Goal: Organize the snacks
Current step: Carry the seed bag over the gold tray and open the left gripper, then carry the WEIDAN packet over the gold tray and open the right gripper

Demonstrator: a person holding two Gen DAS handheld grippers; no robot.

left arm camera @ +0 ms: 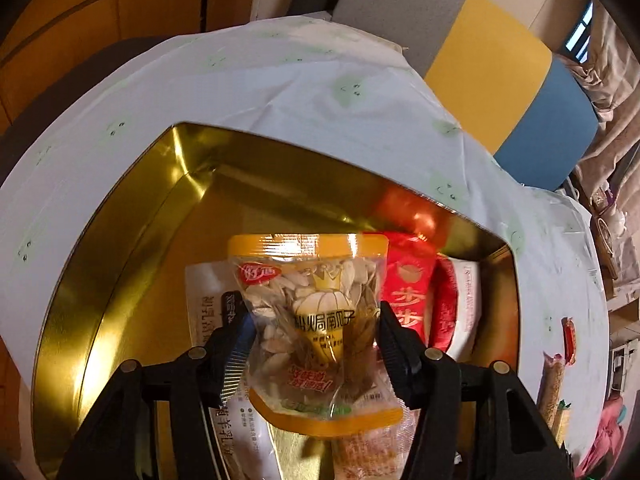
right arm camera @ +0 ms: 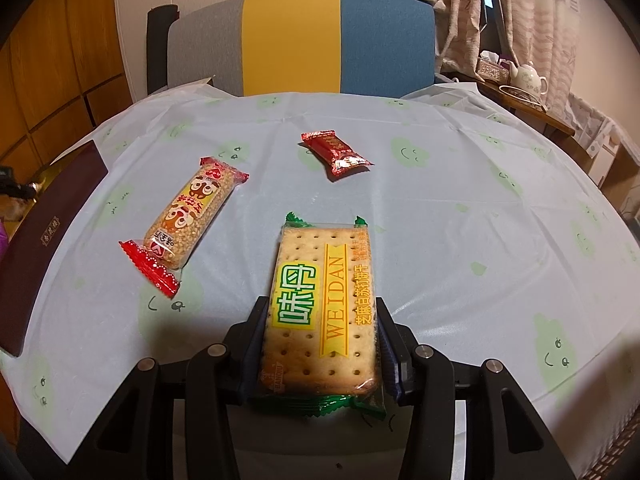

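A round table (right arm camera: 460,216) under a pale printed cloth stands before a striped chair (right arm camera: 300,40). A gold tin (left arm camera: 132,240) sits on it, already holding several packets.

Your left tongs (left arm camera: 314,320) hang over the tin with the seed pouch (left arm camera: 312,304) between the jaws. The jaws stand wide, and whether the pads press the pouch cannot be told.

Your right tongs (right arm camera: 320,344) are closed on the cracker pack (right arm camera: 324,308), gripping its long edges.

The pouch is light, soft and slick; take it at mid-body. The crackers are stiff but brittle, so clamp gently. A grain bar (right arm camera: 188,216) and a red candy (right arm camera: 336,152) lie on the cloth, well apart.
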